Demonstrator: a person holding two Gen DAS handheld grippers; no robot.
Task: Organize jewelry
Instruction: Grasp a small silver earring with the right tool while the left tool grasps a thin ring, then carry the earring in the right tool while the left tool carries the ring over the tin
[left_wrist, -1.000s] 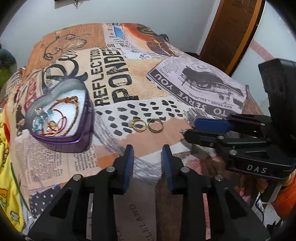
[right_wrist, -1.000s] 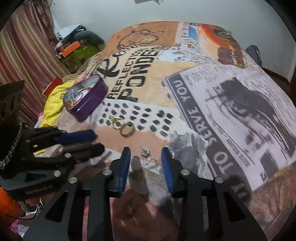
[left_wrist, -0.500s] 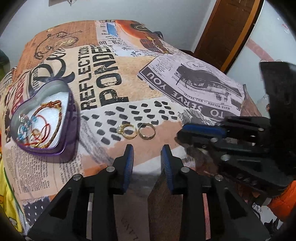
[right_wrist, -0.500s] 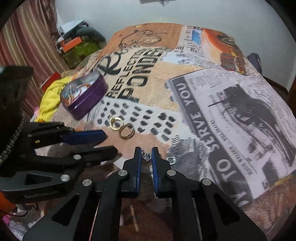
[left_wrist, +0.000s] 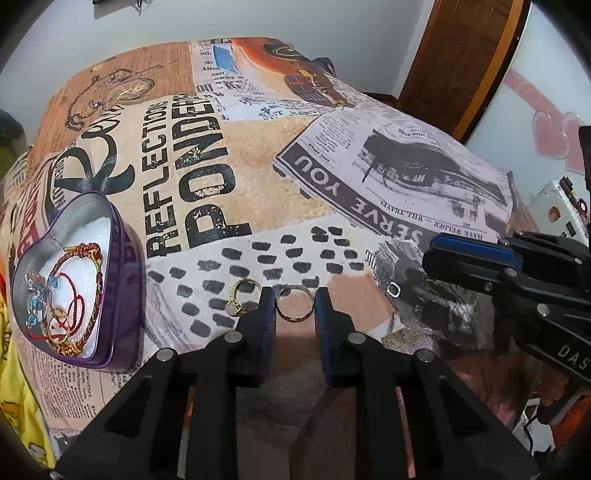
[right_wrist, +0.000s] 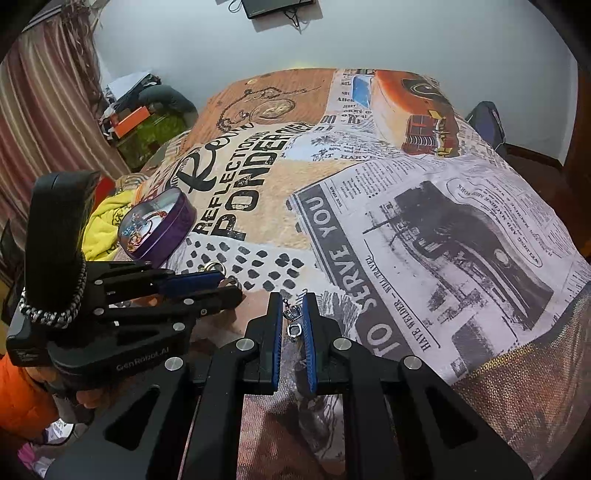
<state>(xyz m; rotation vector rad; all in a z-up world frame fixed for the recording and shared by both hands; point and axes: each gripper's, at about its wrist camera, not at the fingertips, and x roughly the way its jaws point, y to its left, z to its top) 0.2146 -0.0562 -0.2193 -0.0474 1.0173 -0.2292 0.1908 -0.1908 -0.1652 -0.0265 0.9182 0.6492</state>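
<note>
Partly hidden, small silver charm (right_wrist: 293, 314) sits pinched in right gripper (right_wrist: 293, 321); left gripper (left_wrist: 294, 308) closing around plain ring (left_wrist: 294, 304)

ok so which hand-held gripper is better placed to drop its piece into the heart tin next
Probably right: the right hand-held gripper is shut on the silver charm. The left hand-held gripper, nearer the heart tin, is only closing around the plain ring.
</note>
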